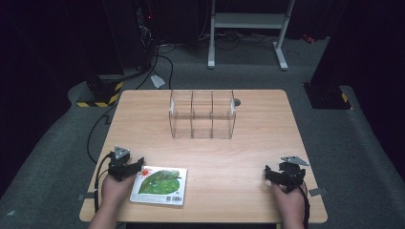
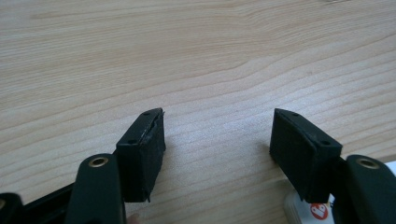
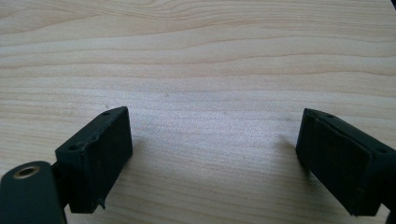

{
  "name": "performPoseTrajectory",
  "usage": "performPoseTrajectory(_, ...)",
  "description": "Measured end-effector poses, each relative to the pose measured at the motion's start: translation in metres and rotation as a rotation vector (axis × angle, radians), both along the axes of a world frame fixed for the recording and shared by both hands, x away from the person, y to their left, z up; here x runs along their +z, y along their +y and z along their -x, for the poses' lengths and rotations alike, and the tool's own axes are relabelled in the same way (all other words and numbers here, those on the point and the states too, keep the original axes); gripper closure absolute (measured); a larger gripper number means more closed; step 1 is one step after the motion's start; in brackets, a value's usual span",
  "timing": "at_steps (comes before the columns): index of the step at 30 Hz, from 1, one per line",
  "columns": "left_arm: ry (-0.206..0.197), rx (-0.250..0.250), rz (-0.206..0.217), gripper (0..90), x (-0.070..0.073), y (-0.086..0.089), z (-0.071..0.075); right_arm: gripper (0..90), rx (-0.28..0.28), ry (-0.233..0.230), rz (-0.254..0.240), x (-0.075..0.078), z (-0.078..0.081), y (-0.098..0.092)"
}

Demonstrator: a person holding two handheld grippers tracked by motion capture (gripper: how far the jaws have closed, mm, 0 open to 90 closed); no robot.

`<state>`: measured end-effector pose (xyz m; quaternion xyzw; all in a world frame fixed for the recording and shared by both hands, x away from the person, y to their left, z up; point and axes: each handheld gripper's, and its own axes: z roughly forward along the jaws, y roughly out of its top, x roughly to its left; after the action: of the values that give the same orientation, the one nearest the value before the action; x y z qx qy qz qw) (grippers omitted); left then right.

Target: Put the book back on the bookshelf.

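Flat leaf-print pack [image 1: 159, 185] lay lower left; we saw left gripper [image 1: 135, 164] and right gripper [image 1: 271, 172] both wide open, empty.

Divided box [image 1: 202, 114] at the table's [image 1: 239, 162] far middle — book [image 1: 159, 185] near-left.

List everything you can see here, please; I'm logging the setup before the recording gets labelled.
light wooden table: one, pale wood grain, centre of the high view
clear plastic three-compartment organiser: one, transparent, far middle of the table, nothing visible inside
flat white packet with a green leaf picture: one, near left, lying flat beside the left gripper
white metal stand frame: one, on the grey floor beyond the table
yellow-and-black striped base: one, floor, far left
black cables: several, floor behind the table
left gripper: black, jaws open, over bare wood
right gripper: black, jaws open, near right
hands: two, holding the grippers
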<state>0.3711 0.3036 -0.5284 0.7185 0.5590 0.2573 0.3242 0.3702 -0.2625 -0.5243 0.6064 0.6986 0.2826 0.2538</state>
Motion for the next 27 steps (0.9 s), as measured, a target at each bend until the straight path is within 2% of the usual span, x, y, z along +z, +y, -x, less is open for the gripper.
performPoseTrajectory(17,-0.001,-0.008,0.001,35.5,0.0,0.0,0.001,10.4,0.002,-0.001,0.001,0.0,0.0,0.0)
performPoseTrajectory(18,0.008,-0.013,-0.002,35.5,0.001,0.0,0.001,10.5,0.002,-0.001,0.0,0.0,0.0,0.0)
performPoseTrajectory(23,0.025,0.025,-0.002,38.9,0.004,0.001,0.003,11.1,0.012,-0.002,-0.003,0.0,0.001,0.0)
performPoseTrajectory(24,0.023,0.028,-0.005,38.8,0.005,0.001,0.004,12.2,0.015,-0.003,0.0,0.0,0.002,-0.001)
performPoseTrajectory(26,0.01,0.027,0.007,38.3,0.012,0.001,0.006,21.1,0.017,-0.008,0.0,0.002,0.004,-0.001)
performPoseTrajectory(27,-0.007,0.021,0.018,37.8,0.02,-0.001,0.009,22.2,0.019,-0.006,-0.019,0.003,0.006,-0.003)
